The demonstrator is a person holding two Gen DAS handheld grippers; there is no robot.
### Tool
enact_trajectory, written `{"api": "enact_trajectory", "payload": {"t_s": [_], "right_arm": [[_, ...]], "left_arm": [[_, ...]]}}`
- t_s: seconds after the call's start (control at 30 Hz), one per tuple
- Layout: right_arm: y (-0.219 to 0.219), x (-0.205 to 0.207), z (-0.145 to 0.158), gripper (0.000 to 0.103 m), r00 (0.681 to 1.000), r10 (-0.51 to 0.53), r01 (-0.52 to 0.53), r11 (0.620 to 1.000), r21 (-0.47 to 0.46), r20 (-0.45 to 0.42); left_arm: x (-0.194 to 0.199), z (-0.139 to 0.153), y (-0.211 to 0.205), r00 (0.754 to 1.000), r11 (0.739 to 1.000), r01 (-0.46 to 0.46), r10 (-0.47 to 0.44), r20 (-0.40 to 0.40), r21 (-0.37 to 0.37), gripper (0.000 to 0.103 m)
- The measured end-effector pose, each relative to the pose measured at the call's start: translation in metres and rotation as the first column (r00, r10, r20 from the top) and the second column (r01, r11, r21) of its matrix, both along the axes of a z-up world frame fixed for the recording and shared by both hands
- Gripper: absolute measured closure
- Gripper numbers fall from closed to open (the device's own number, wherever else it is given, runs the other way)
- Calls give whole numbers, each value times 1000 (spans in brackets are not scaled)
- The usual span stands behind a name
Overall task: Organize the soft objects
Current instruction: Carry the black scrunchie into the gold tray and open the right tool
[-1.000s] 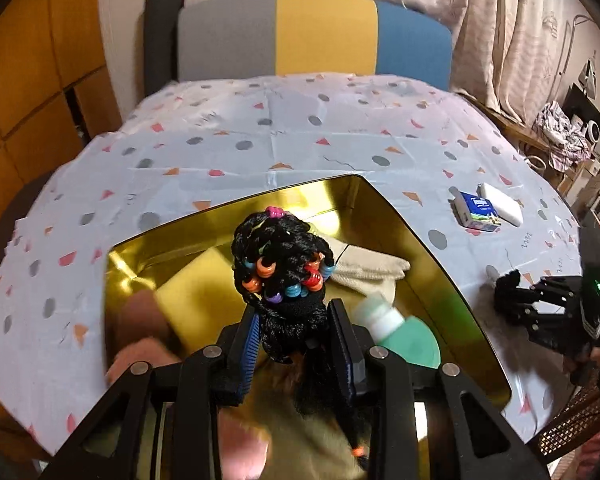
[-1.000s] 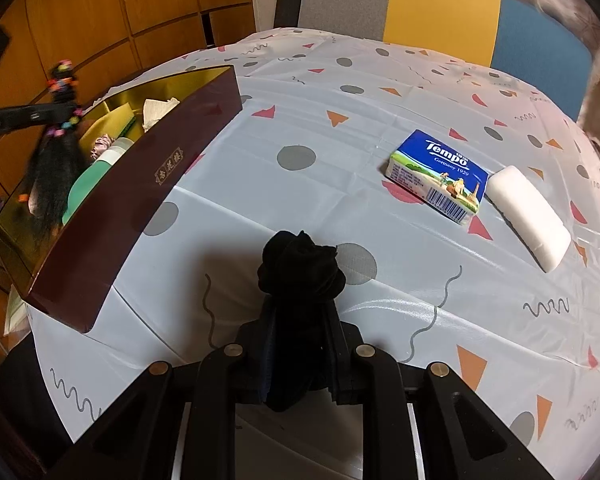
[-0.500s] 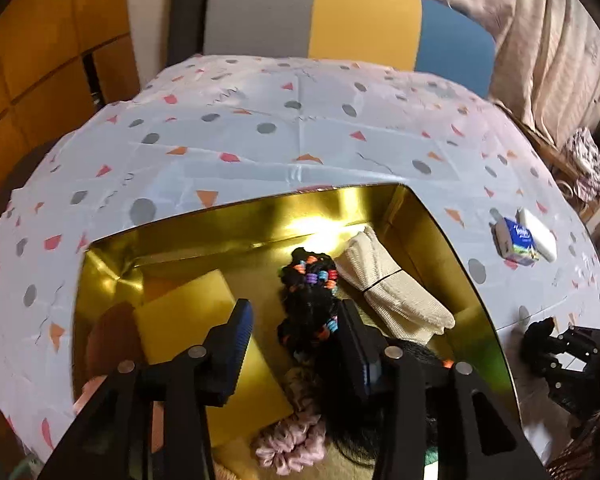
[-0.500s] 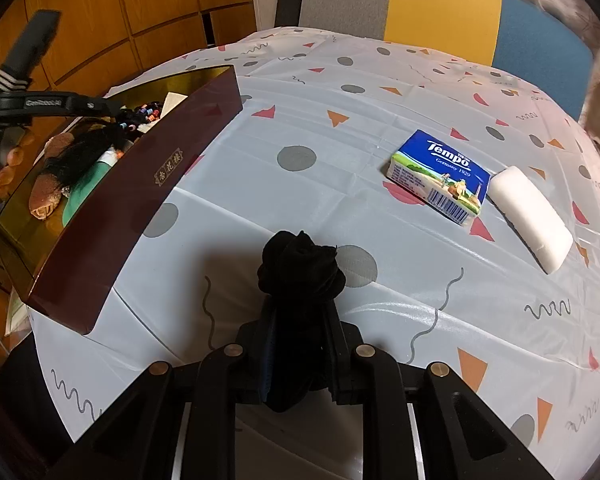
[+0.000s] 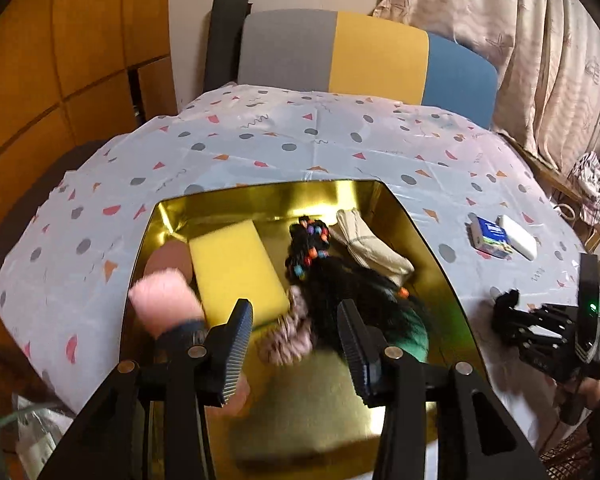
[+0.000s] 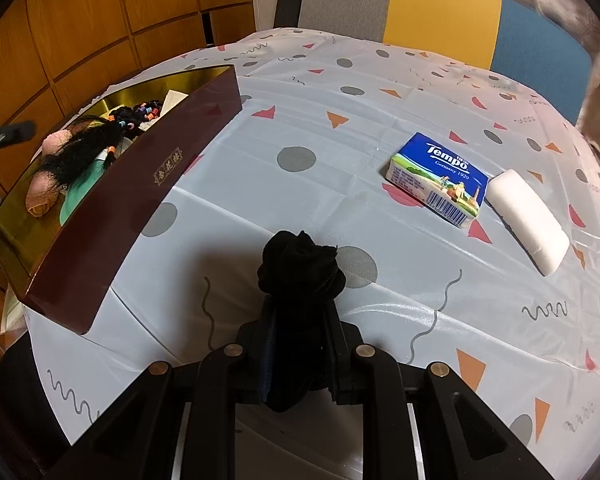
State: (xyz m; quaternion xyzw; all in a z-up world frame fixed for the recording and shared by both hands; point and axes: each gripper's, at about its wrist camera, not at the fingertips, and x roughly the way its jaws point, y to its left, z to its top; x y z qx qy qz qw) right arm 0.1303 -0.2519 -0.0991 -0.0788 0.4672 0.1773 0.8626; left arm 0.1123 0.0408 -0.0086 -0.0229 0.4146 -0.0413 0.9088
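Two grippers are in play, each at a different stage. The left gripper is held over the gold-lined box with its jaws spread wide and nothing between them. The beaded black wig lies inside the box, beside the yellow sponge and the beige cloth, so that placement is judged done. A pink scrunchie and a fluffy pink item are also seen in the box, blurred.

The right gripper is clamped on a bunched black fabric piece, held just above the patterned tablecloth. Its delivery is judged the step in hand: a lift and a carry leftward, over the box's dark red outer wall, are called for before release.

That wall must be cleared, and the left gripper hovering above the box could be met on the way. The tissue pack and white bar lie touching each other, well apart from the box, not yet collected.
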Motion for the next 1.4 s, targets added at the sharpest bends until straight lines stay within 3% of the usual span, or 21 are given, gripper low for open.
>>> {"api": "enact_trajectory", "payload": {"t_s": [0.3, 0.57, 0.87, 1.03, 1.2, 1.4], "right_arm": [[1, -1, 2, 83, 1000, -15, 15, 1000, -22, 0], [5, -8, 6, 83, 995, -101, 100, 994, -47, -10], [3, -16, 10, 84, 984, -169, 170, 985, 10, -50], [6, -24, 36, 84, 984, -181, 180, 981, 72, 0], [31, -31, 76, 84, 991, -113, 101, 982, 158, 70], [105, -47, 108, 84, 986, 116, -143, 960, 241, 121]], "left_arm": [[-36, -6, 9, 999, 999, -46, 46, -22, -19, 57], [-50, -8, 21, 998, 998, -61, 60, -18, -32, 57], [-58, -12, 38, 996, 995, -84, 83, -21, -45, 57], [-63, -15, 49, 994, 992, -107, 106, -26, -65, 57], [-65, -11, 66, 987, 983, -159, 159, -9, -87, 57], [-67, -8, 85, 977, 972, -210, 211, 0, -101, 57]]}}
